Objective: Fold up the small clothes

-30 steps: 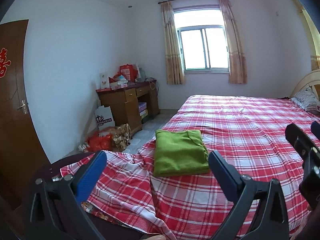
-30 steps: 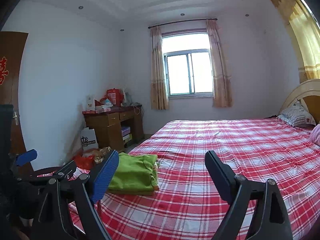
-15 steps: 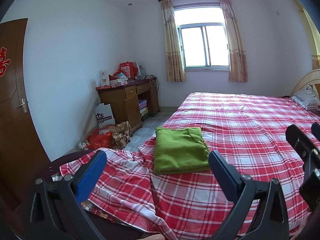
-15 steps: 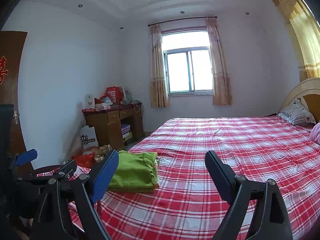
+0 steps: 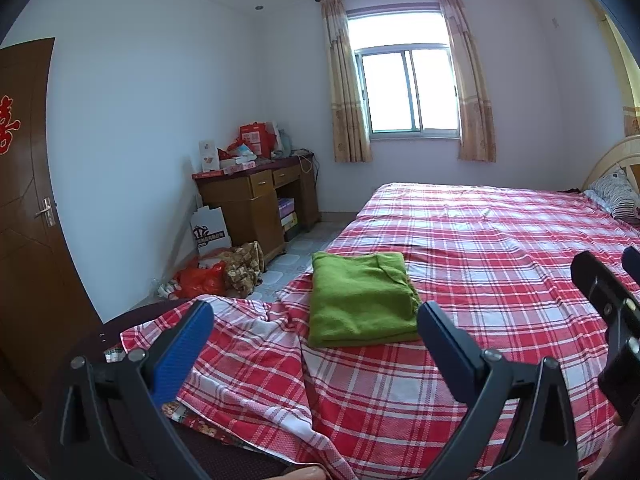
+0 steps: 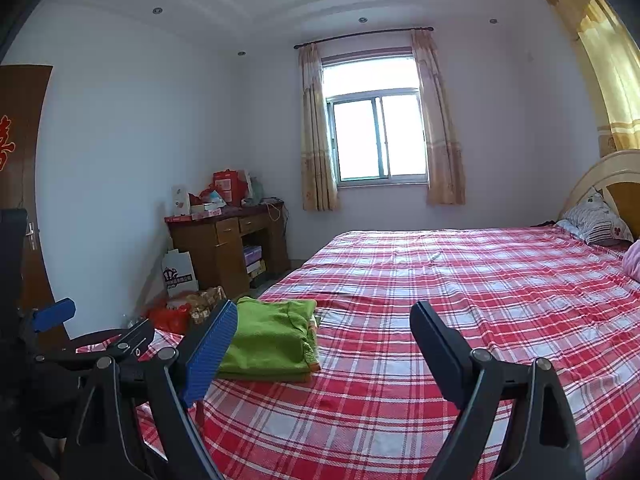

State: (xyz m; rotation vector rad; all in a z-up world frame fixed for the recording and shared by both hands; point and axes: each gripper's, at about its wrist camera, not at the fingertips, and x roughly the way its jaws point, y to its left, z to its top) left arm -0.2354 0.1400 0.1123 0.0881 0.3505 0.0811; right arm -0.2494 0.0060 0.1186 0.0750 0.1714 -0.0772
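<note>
Folded green sweater [image 5: 362, 300] lying at bed [image 5: 500, 248] corner. Left tool [image 5: 312, 328] and right tool [image 6: 320, 340] both spread, empty, hovering apart from it. Best left undisturbed; folding apparently complete.

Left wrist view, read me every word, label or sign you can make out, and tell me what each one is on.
"囍": red double-happiness character on the brown door, partly cut off by the frame edge.
White paper bag by the desk: black crest logo with a line of text beneath, too blurred to read.
Red box and white card on the desk: printing too small to read.
Green garment: no text.
</note>
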